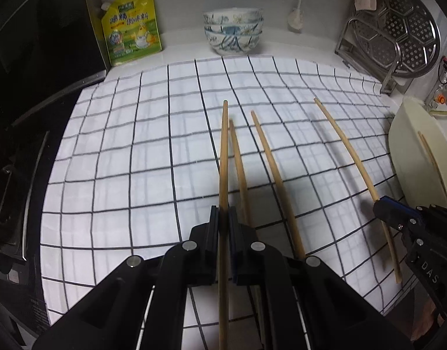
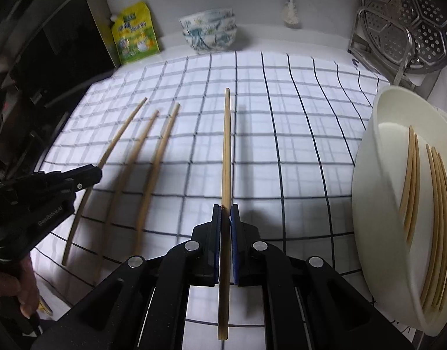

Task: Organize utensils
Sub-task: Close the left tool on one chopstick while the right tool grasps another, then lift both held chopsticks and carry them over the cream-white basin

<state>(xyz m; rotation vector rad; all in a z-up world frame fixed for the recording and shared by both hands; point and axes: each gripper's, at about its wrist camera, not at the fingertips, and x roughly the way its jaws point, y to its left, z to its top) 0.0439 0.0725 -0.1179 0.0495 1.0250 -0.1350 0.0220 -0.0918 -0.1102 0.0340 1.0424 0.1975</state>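
Wooden chopsticks lie on a white checked cloth (image 1: 135, 151). My left gripper (image 1: 223, 213) is shut on one chopstick (image 1: 223, 157) that points forward. Two loose chopsticks (image 1: 270, 169) lie just right of it. My right gripper (image 2: 226, 213) is shut on another chopstick (image 2: 226, 145), also seen at the right of the left wrist view (image 1: 349, 151). In the right wrist view three chopsticks (image 2: 141, 157) show at the left, beside the left gripper (image 2: 89, 175). A cream oval bin (image 2: 378, 175) at the right holds several chopsticks (image 2: 433, 210).
Stacked blue-patterned bowls (image 1: 233, 30) and a yellow-green pouch (image 1: 132, 27) stand at the back by the wall. A perforated steel steamer plate in a rack (image 1: 398, 32) stands at the back right. A dark stove (image 1: 24, 87) borders the cloth on the left.
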